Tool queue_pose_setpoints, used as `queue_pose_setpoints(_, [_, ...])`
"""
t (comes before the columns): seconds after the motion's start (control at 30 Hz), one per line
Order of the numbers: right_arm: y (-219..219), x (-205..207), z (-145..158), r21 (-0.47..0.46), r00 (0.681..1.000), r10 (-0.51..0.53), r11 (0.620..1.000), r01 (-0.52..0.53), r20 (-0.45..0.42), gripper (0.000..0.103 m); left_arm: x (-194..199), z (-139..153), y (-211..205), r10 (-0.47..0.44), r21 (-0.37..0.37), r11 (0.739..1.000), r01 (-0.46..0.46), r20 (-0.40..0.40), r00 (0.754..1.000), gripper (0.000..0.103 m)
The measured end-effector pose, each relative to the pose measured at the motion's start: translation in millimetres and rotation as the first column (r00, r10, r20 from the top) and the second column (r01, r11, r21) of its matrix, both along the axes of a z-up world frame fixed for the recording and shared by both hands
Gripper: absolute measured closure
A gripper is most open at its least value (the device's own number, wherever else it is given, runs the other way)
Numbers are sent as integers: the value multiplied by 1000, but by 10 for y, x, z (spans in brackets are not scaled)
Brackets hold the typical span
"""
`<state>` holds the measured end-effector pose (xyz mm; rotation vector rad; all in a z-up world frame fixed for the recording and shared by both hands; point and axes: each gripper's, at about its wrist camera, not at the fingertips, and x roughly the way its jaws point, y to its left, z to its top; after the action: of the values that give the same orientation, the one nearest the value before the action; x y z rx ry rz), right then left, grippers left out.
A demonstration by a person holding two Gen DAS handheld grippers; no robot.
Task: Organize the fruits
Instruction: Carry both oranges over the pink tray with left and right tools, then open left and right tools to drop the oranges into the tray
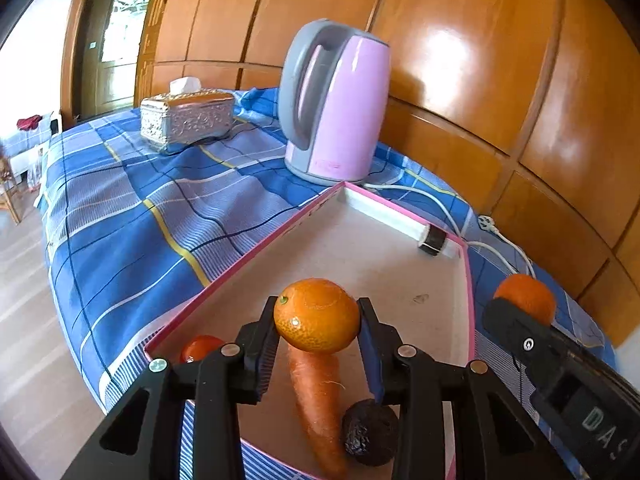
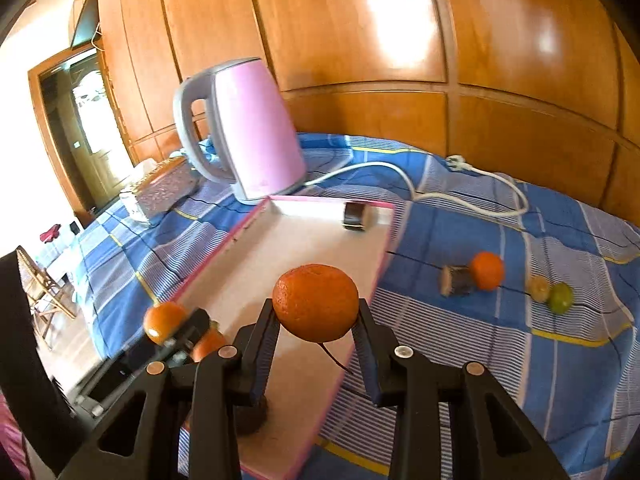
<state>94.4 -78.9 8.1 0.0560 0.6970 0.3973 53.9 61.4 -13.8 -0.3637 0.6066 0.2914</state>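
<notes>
- Left gripper (image 1: 318,322) pinches a glossy orange (image 1: 317,315) above the tray (image 1: 470,304); right gripper (image 2: 316,318) pinches a duller, dimpled orange (image 2: 315,303) over the tray's right edge.
- In the tray: carrot (image 1: 318,404), tomato (image 1: 200,348), dark wrinkled fruit (image 1: 370,432).
- Left on the cloth, right of the tray: another orange (image 2: 487,270), two greenish fruits (image 2: 560,298).
- Roughly halfway, I judge.

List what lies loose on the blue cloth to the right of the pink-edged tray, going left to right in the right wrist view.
Short brown log-like piece → orange touching it → small yellowish fruit → green fruit right beside it. The white cord runs behind them all.
</notes>
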Motion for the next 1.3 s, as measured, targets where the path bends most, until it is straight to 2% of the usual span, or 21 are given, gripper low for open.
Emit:
queue_pose_setpoints(0.17, [70, 46, -47, 12, 999, 19, 1000, -19, -25, 63, 16, -18, 15, 22, 2, 1000, -22, -11, 1000, 65])
queue_pose_setpoints(0.33, [92, 85, -72, 33, 998, 42, 999, -40, -46, 61, 13, -20, 13, 31, -3, 1000, -31, -8, 999, 53])
queue_pose_setpoints(0.43, [135, 91, -51, 30, 998, 56, 998, -55, -36, 59, 13, -32, 55, 50, -17, 999, -51, -14, 999, 51])
queue_pose_setpoints(0.53, [148, 92, -37, 31, 998, 62, 998, -61, -34, 52, 20, -46, 75, 55, -26, 998, -56, -20, 998, 48])
queue_pose_setpoints(0.6, [129, 67, -36, 24, 998, 57, 998, -56, -24, 52, 21, -49, 58, 52, -17, 999, -52, -21, 998, 47])
queue_pose_setpoints(1.0, [-394, -37, -109, 47, 995, -93, 994, 95, -48, 50, -13, -11, -18, 24, 6, 1000, -24, 2, 1000, 40])
queue_pose_setpoints(1.3, [-778, -86, -223, 20, 980, -189, 981, 191, -67, 50, -10, 23, -220, -87, 60, 994, 86, 20, 996, 40])
